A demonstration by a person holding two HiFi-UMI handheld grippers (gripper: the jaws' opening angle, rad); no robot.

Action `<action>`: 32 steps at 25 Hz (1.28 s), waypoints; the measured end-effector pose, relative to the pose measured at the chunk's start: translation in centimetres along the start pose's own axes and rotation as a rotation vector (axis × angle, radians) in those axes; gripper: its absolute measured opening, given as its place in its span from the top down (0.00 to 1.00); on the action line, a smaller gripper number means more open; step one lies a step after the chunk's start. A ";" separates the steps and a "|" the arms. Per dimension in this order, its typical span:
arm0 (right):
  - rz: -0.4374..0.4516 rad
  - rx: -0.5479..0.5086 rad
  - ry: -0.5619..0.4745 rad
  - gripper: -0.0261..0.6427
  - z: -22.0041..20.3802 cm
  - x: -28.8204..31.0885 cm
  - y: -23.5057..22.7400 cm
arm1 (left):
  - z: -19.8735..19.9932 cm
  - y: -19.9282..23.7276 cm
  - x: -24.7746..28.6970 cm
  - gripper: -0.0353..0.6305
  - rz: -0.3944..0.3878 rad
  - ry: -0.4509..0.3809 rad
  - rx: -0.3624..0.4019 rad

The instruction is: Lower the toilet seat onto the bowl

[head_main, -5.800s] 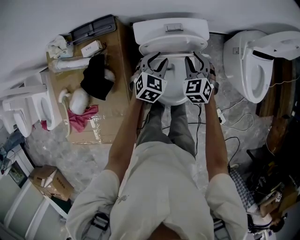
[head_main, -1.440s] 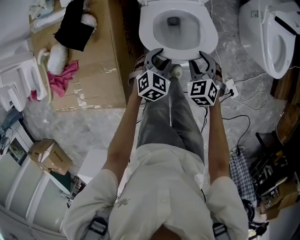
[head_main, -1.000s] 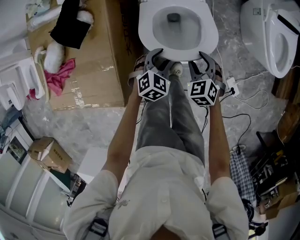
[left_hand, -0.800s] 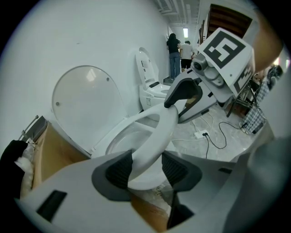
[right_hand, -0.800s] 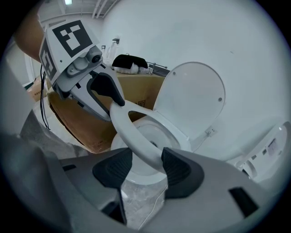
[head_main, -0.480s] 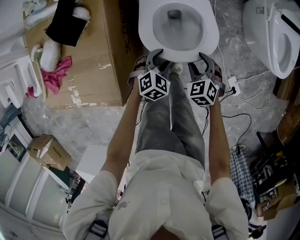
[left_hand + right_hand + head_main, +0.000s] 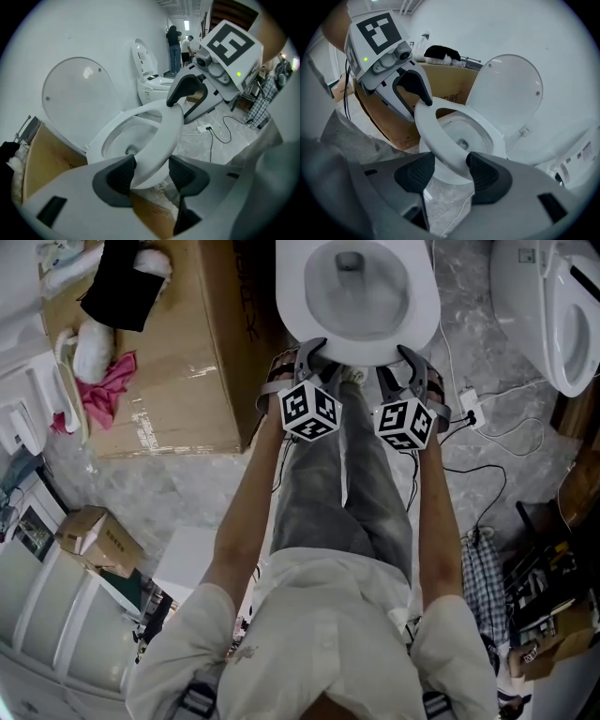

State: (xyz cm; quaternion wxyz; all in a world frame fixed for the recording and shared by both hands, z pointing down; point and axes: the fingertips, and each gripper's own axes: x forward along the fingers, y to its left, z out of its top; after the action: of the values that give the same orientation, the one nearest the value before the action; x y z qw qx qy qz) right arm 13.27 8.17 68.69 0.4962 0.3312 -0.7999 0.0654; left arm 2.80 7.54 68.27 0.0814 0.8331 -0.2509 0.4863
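The white toilet seat [image 7: 424,298] lies low over the bowl [image 7: 356,287], its front edge still a little raised. The round lid [image 7: 77,101] stands up against the wall. My left gripper [image 7: 312,351] is at the front left of the seat, and its jaws have just been opening. The seat's rim [image 7: 166,136] passes loosely between its pads. My right gripper [image 7: 405,354] is at the front right, its jaws also just opening around the rim [image 7: 433,126]. Each gripper shows in the other's view, hooked over the seat's front.
A large cardboard box [image 7: 178,352] with cloths stands left of the toilet. A second toilet [image 7: 553,306] is at the right, with a power strip and cables [image 7: 469,409] on the floor. My legs stand before the bowl. A small box [image 7: 94,540] lies lower left.
The seat, earlier upright near the tank, has come down close to the bowl. Both grippers have sunk with it, and the toilet has slid up in the head view.
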 end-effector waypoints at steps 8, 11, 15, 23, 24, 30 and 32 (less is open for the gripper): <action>0.010 -0.018 0.024 0.60 -1.3 1.2 1.0 | -1.1 -0.9 1.3 0.57 -0.013 0.018 0.030; 0.010 -0.025 0.035 0.60 -1.9 1.7 1.4 | -1.6 -1.3 1.8 0.57 -0.023 0.024 0.033; 0.009 -0.035 0.047 0.60 -2.4 2.3 1.8 | -2.0 -1.6 2.3 0.57 -0.034 0.029 0.031; 0.011 -0.050 0.068 0.59 -3.4 3.1 2.4 | -2.7 -2.2 3.1 0.56 -0.047 0.040 0.039; 0.012 -0.053 0.070 0.59 -3.5 3.3 2.5 | -2.8 -2.3 3.3 0.56 -0.049 0.042 0.040; 0.015 -0.063 0.089 0.58 -4.5 4.3 3.1 | -3.6 -2.8 4.3 0.56 -0.063 0.057 0.053; 0.017 -0.067 0.096 0.58 -4.8 4.6 3.3 | -3.9 -3.0 4.6 0.56 -0.066 0.062 0.057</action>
State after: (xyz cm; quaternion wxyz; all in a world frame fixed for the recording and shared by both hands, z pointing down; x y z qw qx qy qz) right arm 13.54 10.64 75.70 0.5443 0.3040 -0.7797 0.0584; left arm 3.11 10.04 74.48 0.0816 0.8275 -0.2067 0.5157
